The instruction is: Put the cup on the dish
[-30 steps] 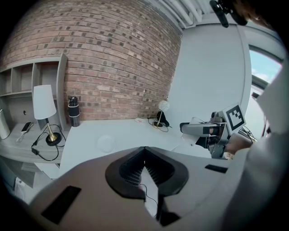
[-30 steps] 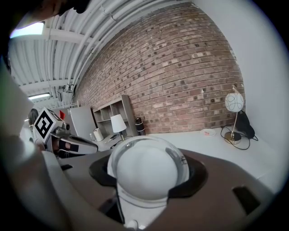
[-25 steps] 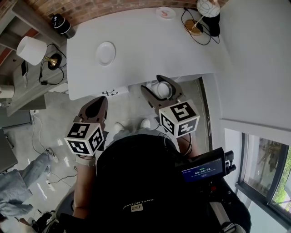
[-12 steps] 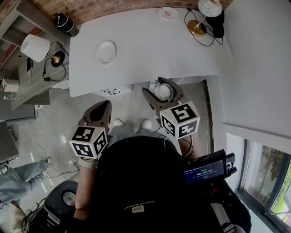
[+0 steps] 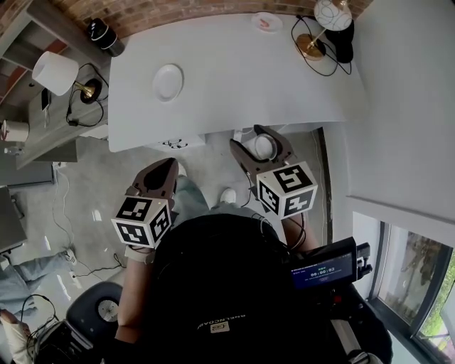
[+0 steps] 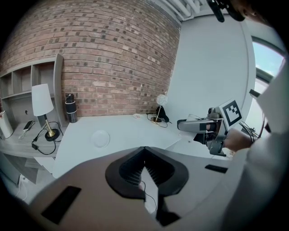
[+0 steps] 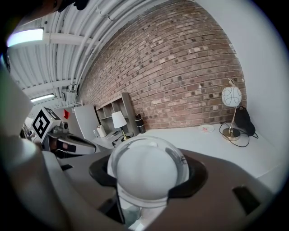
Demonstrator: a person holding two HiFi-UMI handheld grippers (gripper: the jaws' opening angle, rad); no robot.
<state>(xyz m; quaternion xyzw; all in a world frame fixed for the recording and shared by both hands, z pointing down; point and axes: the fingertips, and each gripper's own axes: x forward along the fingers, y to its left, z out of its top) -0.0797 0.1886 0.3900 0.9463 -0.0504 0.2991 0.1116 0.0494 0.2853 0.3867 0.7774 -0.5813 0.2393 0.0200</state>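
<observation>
The cup [image 5: 264,147] is clear with a white inside and is held just off the near edge of the white table [image 5: 234,78]. My right gripper [image 5: 259,141] is shut on it. In the right gripper view the cup [image 7: 146,169] fills the space between the jaws. The round white dish [image 5: 168,82] lies on the table's left part, far from the cup; the dish [image 6: 100,138] also shows in the left gripper view. My left gripper [image 5: 165,168] hangs over the floor in front of the table, shut with nothing in it.
A small plate with pink marks [image 5: 266,22] and a globe lamp with a cable [image 5: 323,21] sit at the table's far right. A dark bottle [image 5: 103,33] stands at the far left corner. A white-shaded lamp [image 5: 55,73] is on the side shelf.
The right gripper with the cup has drifted slightly right and nearer. The left gripper has barely shifted. A person on the floor at the lower left has moved mostly out of view.
</observation>
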